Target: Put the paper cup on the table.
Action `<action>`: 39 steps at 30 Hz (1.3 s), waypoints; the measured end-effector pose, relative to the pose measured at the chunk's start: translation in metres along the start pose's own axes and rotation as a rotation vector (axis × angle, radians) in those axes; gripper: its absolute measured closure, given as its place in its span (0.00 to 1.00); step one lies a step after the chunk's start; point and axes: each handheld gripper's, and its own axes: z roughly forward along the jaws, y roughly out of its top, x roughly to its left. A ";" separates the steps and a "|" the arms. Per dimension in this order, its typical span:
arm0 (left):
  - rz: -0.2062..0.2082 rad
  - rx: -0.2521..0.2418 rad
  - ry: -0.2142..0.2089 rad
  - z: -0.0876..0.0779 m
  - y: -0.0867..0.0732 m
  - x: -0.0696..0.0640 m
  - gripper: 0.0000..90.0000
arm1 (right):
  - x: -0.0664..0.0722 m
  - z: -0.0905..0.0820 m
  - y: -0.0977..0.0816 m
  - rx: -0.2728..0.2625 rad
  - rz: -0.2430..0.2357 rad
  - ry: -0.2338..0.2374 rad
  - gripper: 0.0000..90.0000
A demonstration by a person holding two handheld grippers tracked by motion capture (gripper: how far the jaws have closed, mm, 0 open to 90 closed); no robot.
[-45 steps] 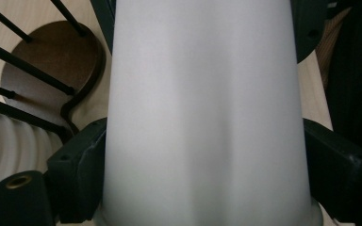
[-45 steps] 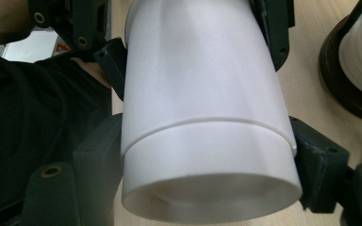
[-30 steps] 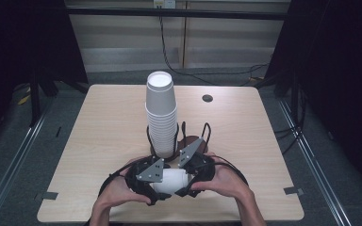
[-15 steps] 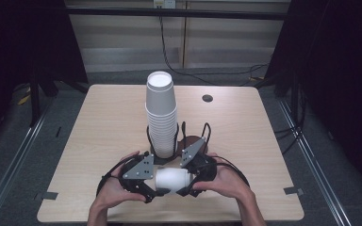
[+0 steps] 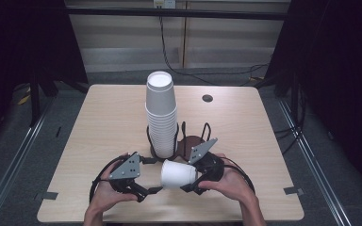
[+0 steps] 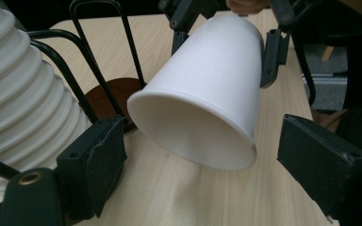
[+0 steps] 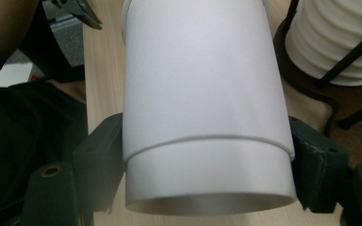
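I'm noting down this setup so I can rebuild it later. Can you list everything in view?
table: one, light wood, centre
cup stack: one, white, upright in the holder, mid-table
wire holder: one, black with brown base, around the stack
loose cup: one, white, on its side at the near edge
grommet hole: one, dark, far right of table
left gripper: one, black, jaws just been closing, pads clear of the loose cup
right gripper: one, black, shut on the loose cup
hands: two, holding the grippers
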 end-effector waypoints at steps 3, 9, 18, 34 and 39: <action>-0.008 -0.017 0.000 -0.001 -0.002 -0.001 0.18 | -0.001 -0.001 -0.003 -0.029 0.014 0.001 0.26; -0.044 -0.045 -0.008 -0.002 -0.006 -0.002 0.18 | -0.001 -0.004 -0.010 -0.110 0.033 -0.003 0.26; -0.075 -0.090 -0.005 -0.002 -0.012 -0.002 0.17 | 0.000 -0.001 -0.024 -0.243 0.068 0.012 0.26; -0.121 -0.138 0.005 0.003 -0.020 -0.001 0.17 | -0.002 0.012 -0.043 -0.417 0.090 0.041 0.25; -0.133 -0.149 -0.005 0.005 -0.024 -0.002 0.17 | -0.003 0.013 -0.048 -0.487 0.094 0.069 0.25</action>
